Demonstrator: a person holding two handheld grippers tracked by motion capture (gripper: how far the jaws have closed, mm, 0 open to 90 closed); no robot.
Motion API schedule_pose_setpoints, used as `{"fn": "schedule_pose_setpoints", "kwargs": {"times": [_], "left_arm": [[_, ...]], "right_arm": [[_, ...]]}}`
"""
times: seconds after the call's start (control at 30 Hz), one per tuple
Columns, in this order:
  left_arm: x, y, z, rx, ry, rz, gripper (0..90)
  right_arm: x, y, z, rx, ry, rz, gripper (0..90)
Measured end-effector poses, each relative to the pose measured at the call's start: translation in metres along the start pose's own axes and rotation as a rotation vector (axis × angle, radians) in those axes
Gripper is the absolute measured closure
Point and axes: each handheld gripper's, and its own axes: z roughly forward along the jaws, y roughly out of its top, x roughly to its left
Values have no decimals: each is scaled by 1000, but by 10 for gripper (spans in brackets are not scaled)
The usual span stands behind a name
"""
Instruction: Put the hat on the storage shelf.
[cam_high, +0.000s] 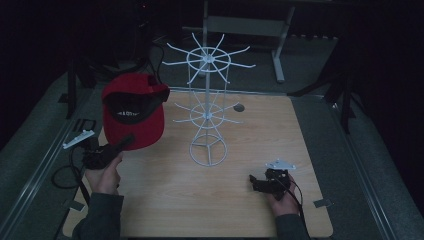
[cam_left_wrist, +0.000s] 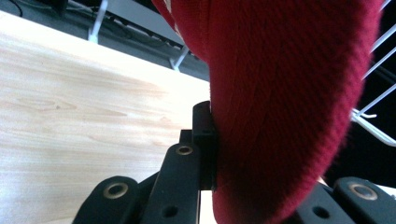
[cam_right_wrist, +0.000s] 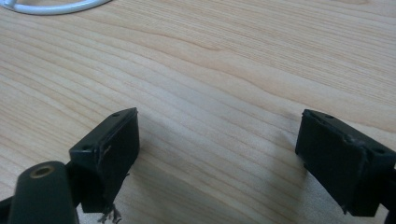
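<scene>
The left gripper (cam_high: 125, 141) is clamping the red cap (cam_high: 134, 111) by its rim, holding it aloft over the table's (cam_high: 260, 125) left edge beside the wire rack (cam_high: 208, 107), brim pointing away. The right gripper (cam_high: 256, 181) is resting wide open, holding nothing, on bare wood.

A white wire rack (cam_high: 207, 107) stands on the light wooden table (cam_high: 250, 150).

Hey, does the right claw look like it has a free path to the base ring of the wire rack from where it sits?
Probably yes. The right claw is open and empty, and bare table lies between it and the rack base. The cap, held in the left claw, is on the rack's far side.
</scene>
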Motion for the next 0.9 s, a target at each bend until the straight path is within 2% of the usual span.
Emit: {"fn": "schedule_pose_setpoints", "kwargs": {"times": [0.6,0.9], "left_arm": [[-16,19,3,-33,-18,39,849],[-22,25,2,-43,-32,39,849]], "right_arm": [[0,0,0,0,0,0,134],[0,0,0,0,0,1,134]]}}
